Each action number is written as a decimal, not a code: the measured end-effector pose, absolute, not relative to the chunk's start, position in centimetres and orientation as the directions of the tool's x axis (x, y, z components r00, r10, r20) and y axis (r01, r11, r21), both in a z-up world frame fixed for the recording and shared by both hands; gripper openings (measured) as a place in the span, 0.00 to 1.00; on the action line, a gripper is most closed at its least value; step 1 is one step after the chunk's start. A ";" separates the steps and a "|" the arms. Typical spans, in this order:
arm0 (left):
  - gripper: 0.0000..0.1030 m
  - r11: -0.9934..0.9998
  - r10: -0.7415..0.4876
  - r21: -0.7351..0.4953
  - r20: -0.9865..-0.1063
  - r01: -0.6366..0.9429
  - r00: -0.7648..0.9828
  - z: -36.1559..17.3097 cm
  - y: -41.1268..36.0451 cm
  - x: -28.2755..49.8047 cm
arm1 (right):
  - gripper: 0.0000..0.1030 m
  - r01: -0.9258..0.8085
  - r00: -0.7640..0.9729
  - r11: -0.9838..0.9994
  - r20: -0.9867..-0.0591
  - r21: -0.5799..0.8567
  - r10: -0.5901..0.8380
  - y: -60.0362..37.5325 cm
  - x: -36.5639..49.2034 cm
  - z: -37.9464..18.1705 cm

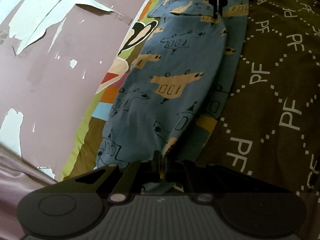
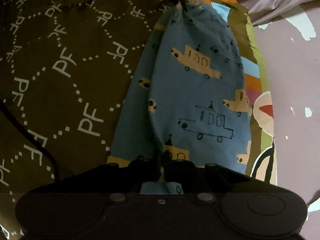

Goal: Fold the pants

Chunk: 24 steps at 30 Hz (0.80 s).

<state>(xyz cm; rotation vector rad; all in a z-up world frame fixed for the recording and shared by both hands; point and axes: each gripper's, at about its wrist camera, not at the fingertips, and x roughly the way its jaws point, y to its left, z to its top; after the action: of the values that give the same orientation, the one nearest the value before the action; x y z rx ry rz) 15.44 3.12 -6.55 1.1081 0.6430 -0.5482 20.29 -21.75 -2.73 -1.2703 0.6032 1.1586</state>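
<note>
Nearest the left wrist camera, at six o'clock, the left gripper [image 1: 160,161] has its two black fingers pinched together on an edge of the pants [image 1: 176,84], with a fold of the blue cloth rising between them. The pants are blue with tan and outlined cars, and they stretch from that grip away toward twelve o'clock, where the right gripper [image 1: 217,17] nips the far end between its own closed fingers. The upper layer of cloth hangs a little raised between the two grips, with a second layer showing beneath it along the three o'clock side.

In the right wrist view the same holds in reverse: the right gripper sits at six o'clock, clamped on the cloth, and the left gripper shows at twelve o'clock, closed on the other end.

The pants lie on a bed cover [image 1: 280,84], dark brown with white "PF" letters and dotted lines, which carries a bright striped and cartoon-printed border [image 1: 112,94] at nine o'clock of the pants. Beyond the border is a mauve wall [image 1: 60,70] with peeling paint. A black cable [image 2: 30,138] crosses the cover at eight o'clock in the right wrist view.
</note>
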 end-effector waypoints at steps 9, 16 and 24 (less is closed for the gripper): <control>0.03 0.348 -0.089 0.624 -0.721 0.700 0.687 -6.8 3.5 15.2 | 0.00 -0.917 0.341 -0.075 -0.869 -0.391 0.359 -23.2 19.0 -1.4; 0.03 0.337 -0.076 0.609 -0.743 0.718 0.665 -7.4 3.6 15.1 | 0.00 -0.927 0.310 -0.101 -0.888 -0.362 0.340 -22.5 18.5 -2.2; 0.14 0.402 -0.059 0.551 -0.781 0.731 0.621 -7.5 3.6 16.7 | 0.30 -0.927 0.355 0.013 -0.867 -0.375 0.349 -23.4 18.6 -2.4</control>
<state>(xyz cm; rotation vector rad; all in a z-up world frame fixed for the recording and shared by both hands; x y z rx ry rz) 16.69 3.62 -7.53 1.0473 0.7604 -0.5646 18.58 -23.43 -2.36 -1.1434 0.6517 1.1125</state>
